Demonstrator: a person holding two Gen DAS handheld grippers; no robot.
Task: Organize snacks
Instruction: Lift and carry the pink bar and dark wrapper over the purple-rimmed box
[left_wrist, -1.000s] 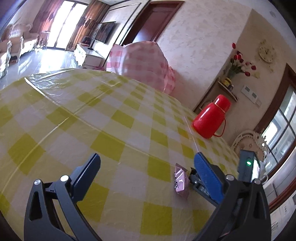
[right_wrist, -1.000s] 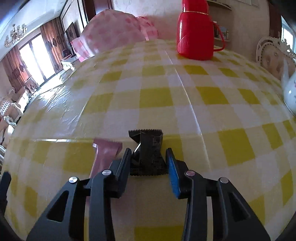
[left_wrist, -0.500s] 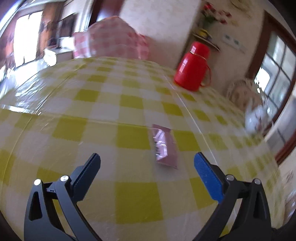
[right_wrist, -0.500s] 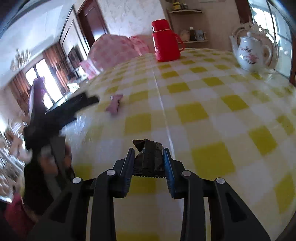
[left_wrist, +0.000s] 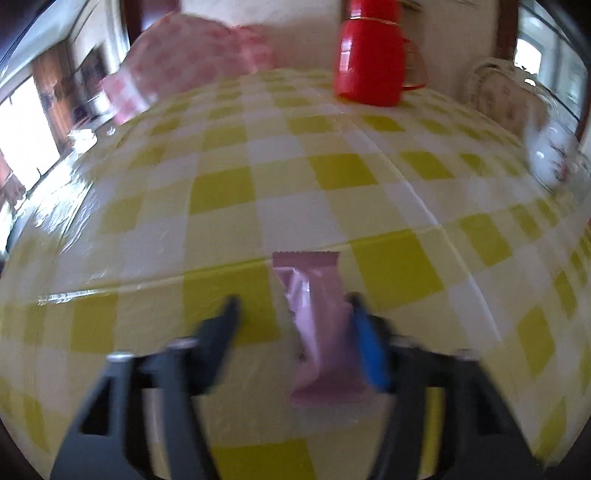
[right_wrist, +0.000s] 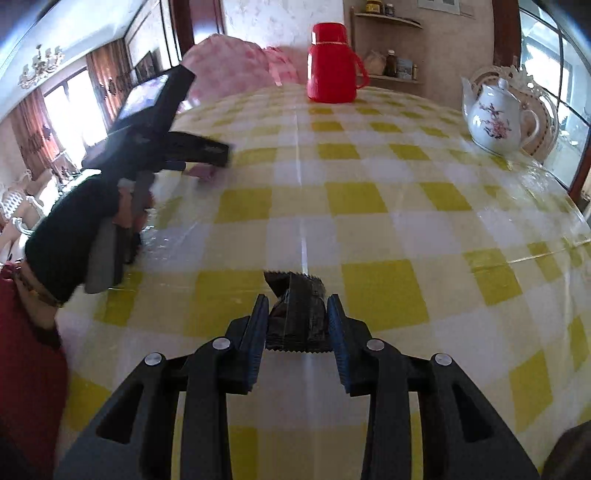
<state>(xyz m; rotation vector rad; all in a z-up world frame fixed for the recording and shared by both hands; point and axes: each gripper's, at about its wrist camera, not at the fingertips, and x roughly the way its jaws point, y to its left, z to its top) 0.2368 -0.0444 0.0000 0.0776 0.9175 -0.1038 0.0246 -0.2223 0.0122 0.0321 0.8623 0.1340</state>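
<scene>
Two snack packets are in play: the right gripper (right_wrist: 297, 321) is clenched on a dark wrapper (right_wrist: 298, 314), while the left gripper (left_wrist: 293, 314) straddles a pink wrapper (left_wrist: 319, 325), unclamped. Off-centre against the right finger, it may skid sideways on closing.

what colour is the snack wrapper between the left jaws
Pink snack wrapper, a pale, slightly mauve pink; the left wrist view shows it best.

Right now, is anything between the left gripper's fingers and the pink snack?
No. In the left wrist view the pink snack already lies between the left gripper's open fingers, against the blue one.
</scene>
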